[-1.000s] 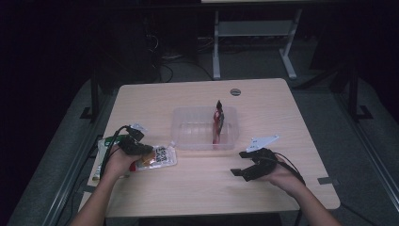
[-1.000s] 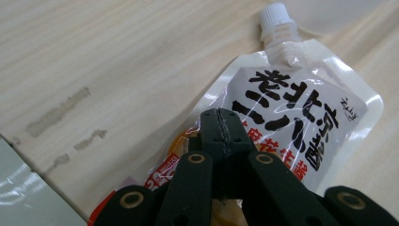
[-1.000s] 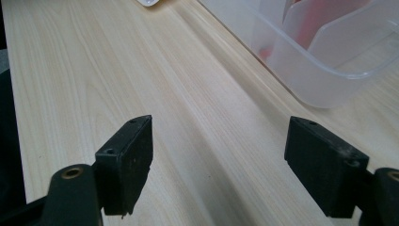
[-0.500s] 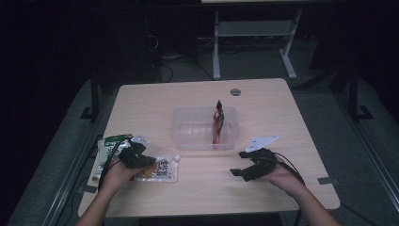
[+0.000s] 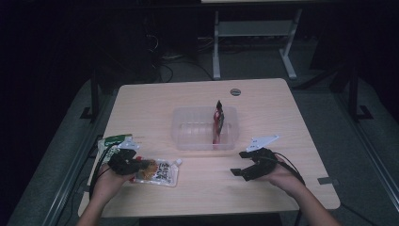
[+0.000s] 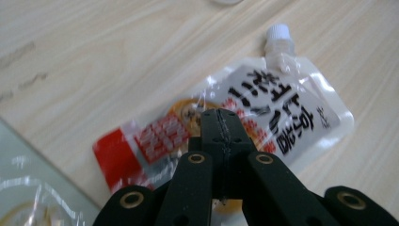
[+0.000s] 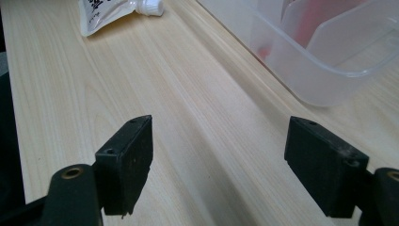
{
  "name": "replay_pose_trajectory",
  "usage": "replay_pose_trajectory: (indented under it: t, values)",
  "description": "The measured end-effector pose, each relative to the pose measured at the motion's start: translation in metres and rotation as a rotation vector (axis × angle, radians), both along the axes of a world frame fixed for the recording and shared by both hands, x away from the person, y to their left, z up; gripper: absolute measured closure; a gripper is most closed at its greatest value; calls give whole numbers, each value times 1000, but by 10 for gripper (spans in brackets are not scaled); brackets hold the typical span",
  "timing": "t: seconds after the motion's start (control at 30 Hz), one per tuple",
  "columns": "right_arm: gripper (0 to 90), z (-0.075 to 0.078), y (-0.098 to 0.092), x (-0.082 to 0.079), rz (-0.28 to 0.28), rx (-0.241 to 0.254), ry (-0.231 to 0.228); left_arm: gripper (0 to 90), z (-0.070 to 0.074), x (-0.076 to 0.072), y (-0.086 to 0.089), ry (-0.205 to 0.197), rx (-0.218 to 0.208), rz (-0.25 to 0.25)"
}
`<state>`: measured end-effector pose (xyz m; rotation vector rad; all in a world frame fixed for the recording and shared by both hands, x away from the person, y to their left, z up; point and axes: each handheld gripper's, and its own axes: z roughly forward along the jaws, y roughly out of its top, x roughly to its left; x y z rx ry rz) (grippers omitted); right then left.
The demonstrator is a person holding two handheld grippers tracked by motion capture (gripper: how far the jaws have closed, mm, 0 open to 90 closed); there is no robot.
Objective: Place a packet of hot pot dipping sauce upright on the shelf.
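From my seat, the left gripper (image 5: 136, 165) sits at about eight o'clock on the table (image 5: 188, 99), its jaws pinched tight on the spouted pouch (image 5: 160, 172), which lies flat on the wood with its white cap (image 6: 277, 35) pointing toward the table's middle. In the left gripper view I see the closed tips (image 6: 220, 127) clamped on the pouch's printed face (red label on one side, black lettering on the other). A second packet (image 5: 113, 141) lies just beyond that hand, at the table edge. My right gripper (image 5: 244, 165) rests at five o'clock with jaws spread wide and nothing between them. The clear tub (image 5: 188, 127) sits at centre, a red sachet (image 5: 218, 122) upright inside it.
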<state>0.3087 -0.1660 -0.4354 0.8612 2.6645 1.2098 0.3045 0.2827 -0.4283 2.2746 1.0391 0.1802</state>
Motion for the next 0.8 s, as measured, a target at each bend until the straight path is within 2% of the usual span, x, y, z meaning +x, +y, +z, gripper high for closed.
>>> replay_pose_trajectory:
  t: [0.17,0.27,0.4,0.57,0.67,0.8]
  values:
    - [236,3,0,0,-22,8,-2,899,-4,-4,4,3,-2,9]
    - [237,3,1,0,-25,4,-4,900,-10,-3,-3,17,35,-18]
    - [237,2,2,0,-8,-7,-11,900,-14,-1,-8,21,82,-20]
    - [238,0,3,1,2,-12,-9,900,-18,4,-19,51,105,-44]
    - [238,0,3,2,6,-14,-12,900,-20,5,-22,59,67,-45]
    - [238,2,4,0,4,-12,-12,900,-21,5,-29,75,41,-56]
